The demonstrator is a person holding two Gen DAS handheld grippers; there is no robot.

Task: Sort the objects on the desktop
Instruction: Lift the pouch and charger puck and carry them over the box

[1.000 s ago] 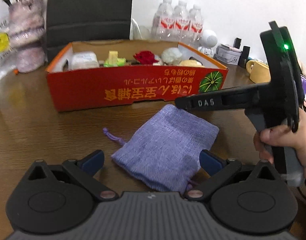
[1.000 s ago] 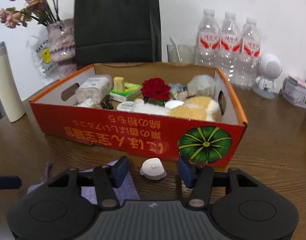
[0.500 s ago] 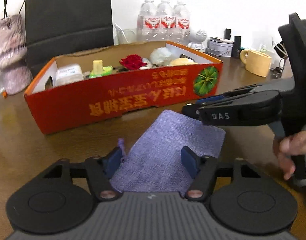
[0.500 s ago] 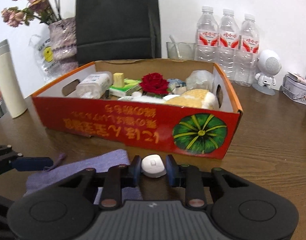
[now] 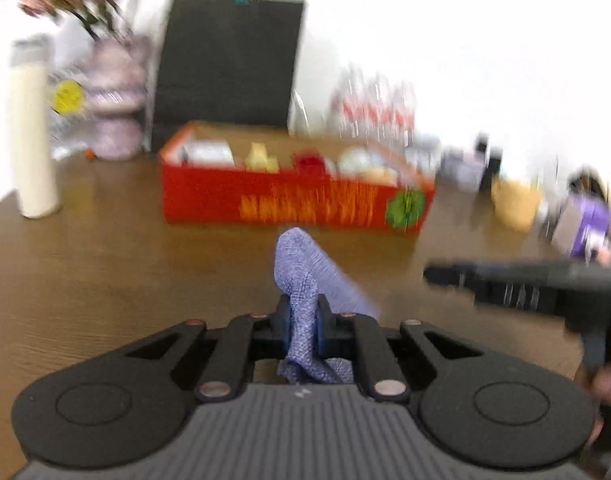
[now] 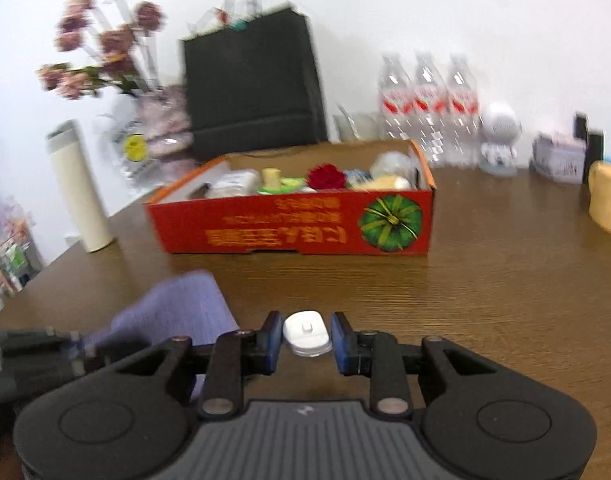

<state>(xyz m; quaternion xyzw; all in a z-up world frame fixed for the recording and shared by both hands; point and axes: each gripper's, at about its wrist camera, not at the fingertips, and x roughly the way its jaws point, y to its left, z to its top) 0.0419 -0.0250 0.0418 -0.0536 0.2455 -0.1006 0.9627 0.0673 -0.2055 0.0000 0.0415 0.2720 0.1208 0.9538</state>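
Note:
A purple cloth pouch (image 5: 301,272) sticks up bunched between the pads of my left gripper (image 5: 303,322). Its jaws are closing and pinch the cloth, which hangs off the wooden table (image 5: 105,280). My right gripper (image 6: 307,334) is shut on a small white plastic piece (image 6: 307,330). To its left in the right wrist view are the blurred pouch (image 6: 177,308) and the left gripper (image 6: 73,350). The red cardboard box (image 6: 289,232) with several items in it stands well beyond both grippers. The right gripper (image 5: 437,274) shows side-on in the left wrist view.
A cream tumbler (image 6: 79,188), a vase of dried flowers (image 6: 161,120) and a black bag (image 6: 253,84) stand at the back left. Water bottles (image 6: 425,100), a white robot figure (image 6: 499,140), a tin (image 6: 559,156) and a yellow mug (image 6: 609,196) line the back right.
The left jaws closed on the pouch and raised it off the table, bunched. The right jaws closed on the white piece. Both grippers drew back from the red box.

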